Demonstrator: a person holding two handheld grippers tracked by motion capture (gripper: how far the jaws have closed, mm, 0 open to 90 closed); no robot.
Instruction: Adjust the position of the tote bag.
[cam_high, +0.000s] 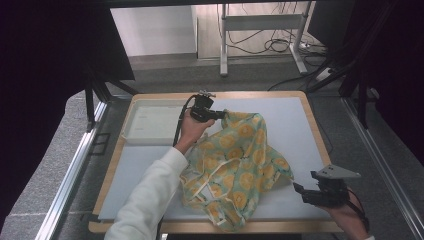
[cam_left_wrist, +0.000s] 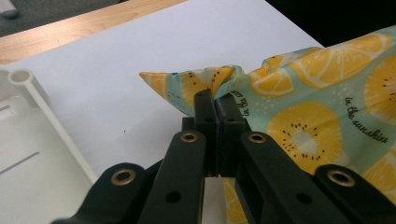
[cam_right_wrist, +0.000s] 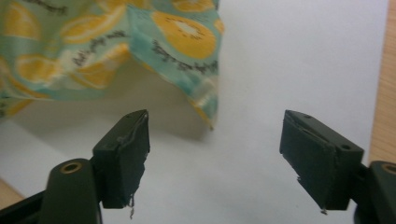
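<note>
lab-like recording space, black curtains (cam_high: 45, 60), metal frame stand (cam_high: 260, 30), loose floor cables (cam_high: 272, 45), aluminium rails (cam_high: 70, 175)

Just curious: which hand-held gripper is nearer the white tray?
Left. The left hand-held gripper pinches the cloth beside the white tray; the right hand-held gripper sits at the table's opposite near corner.

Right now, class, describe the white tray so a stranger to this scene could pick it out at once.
Start at the wooden table with its pale mat. At the mat's far left corner lies a shallow white tray, just left of the left gripper pinching the lemon-print cloth. It is the one rigid, plain white, rimmed thing there.
</note>
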